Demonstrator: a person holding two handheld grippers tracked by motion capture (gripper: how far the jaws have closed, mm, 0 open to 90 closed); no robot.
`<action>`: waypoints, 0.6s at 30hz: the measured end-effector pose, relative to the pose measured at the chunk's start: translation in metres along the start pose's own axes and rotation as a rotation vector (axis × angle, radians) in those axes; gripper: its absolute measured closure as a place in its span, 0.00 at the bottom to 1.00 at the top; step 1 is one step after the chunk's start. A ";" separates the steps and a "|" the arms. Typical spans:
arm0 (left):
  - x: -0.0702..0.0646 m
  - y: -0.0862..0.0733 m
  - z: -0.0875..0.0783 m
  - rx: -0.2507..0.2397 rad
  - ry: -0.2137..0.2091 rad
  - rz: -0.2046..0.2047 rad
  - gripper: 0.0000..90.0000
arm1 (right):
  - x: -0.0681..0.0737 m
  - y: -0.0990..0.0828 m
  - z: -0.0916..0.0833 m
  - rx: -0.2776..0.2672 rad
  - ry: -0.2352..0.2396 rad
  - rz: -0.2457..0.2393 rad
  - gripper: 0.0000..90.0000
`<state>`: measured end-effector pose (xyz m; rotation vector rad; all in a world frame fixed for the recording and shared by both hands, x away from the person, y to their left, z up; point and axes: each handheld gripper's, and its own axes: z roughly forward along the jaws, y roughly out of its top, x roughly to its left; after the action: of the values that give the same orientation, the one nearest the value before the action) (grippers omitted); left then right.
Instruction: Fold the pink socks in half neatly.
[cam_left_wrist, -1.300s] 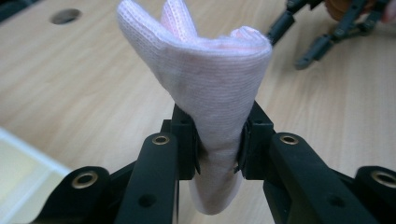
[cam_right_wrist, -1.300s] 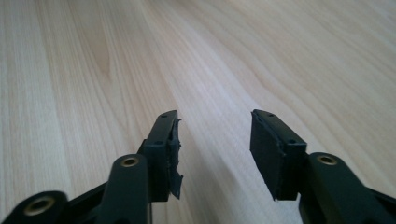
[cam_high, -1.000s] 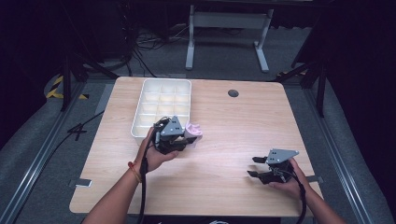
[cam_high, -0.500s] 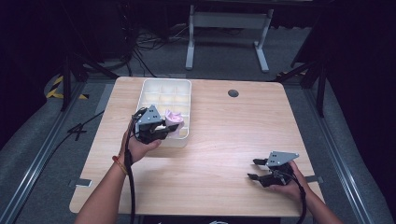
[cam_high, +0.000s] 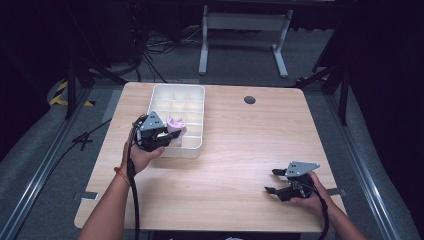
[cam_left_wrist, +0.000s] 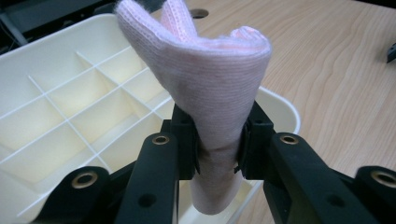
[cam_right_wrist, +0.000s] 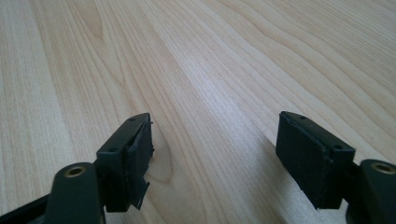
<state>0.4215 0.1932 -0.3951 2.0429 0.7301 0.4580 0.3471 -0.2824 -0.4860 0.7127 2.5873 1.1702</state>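
Left gripper view: the left gripper pinches a rolled pale pink knitted cloth at centre frame, both pads squeezing its narrow waist, above the near edge of the white plastic compartment tray. Lower right of the high view, the right gripper has just been opening, nothing between its spread jaws.

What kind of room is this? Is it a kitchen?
Probably not a kitchen; it looks like a lab or workshop for recording. A bare wooden table stands on grey carpet among dark walls, loose cables lie on the floor behind it, and metal rails run alongside.
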 end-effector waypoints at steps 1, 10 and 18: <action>0.001 -0.001 0.000 0.016 0.006 0.002 0.80 | 0.000 0.000 0.000 0.001 0.000 0.001 0.31; 0.006 -0.006 0.004 0.026 0.031 -0.009 0.80 | 0.000 0.000 0.000 0.000 0.004 -0.006 0.30; 0.009 -0.010 0.014 0.026 0.037 0.000 0.80 | 0.000 0.000 0.000 0.000 0.004 -0.006 0.29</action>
<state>0.4329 0.1942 -0.4111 2.0639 0.7616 0.4898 0.3472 -0.2821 -0.4862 0.7033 2.5907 1.1713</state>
